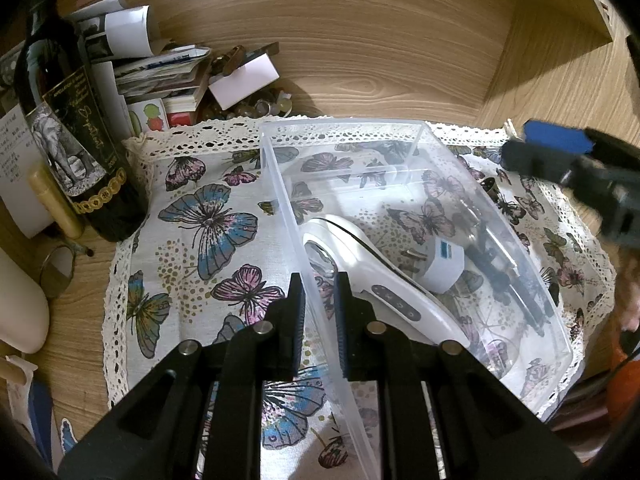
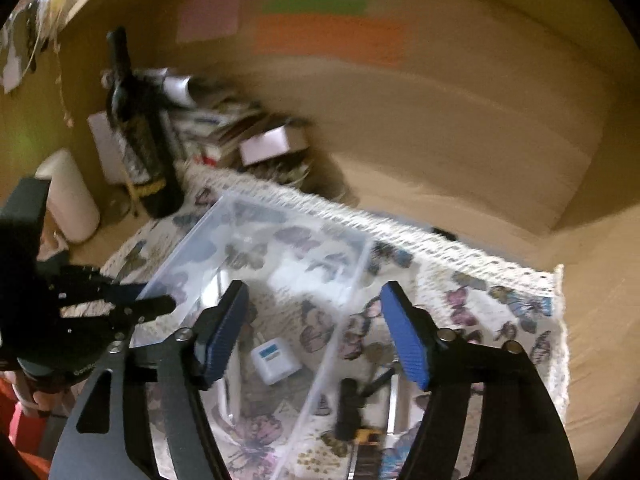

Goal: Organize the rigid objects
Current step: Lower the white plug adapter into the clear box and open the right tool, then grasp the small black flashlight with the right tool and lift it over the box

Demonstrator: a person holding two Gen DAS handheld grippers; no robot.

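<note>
Left tongs [image 1: 319, 308] clamped on near wall of clear bin [image 1: 416, 128]; white handheld device [image 1: 372, 276] just beyond. Right tongs [image 2: 316, 332] apart, empty, above bin; white plug adapter [image 2: 275, 361] between them.

bins showing: 1 clear plastic bin [image 1: 280, 168] | 1 white handheld device [image 1: 384, 276] | 1 white plug adapter [image 1: 442, 266] | 1 wine bottle [image 1: 76, 132] | 1 butterfly cloth [image 1: 200, 216] | 2 grippers: left gripper [image 1: 319, 316], right gripper [image 2: 320, 336]

- We are seeing the clear bin [image 1: 400, 184] lying open-topped, its far end bare.
- The white handheld device [image 1: 384, 276], charger plug [image 1: 442, 266] and dark tool [image 1: 508, 272] are crowding its near end.
- The wine bottle [image 1: 68, 128] and paper clutter [image 1: 160, 76] are blocking the left (the cloth [image 1: 200, 240] between is lying bare).
</note>
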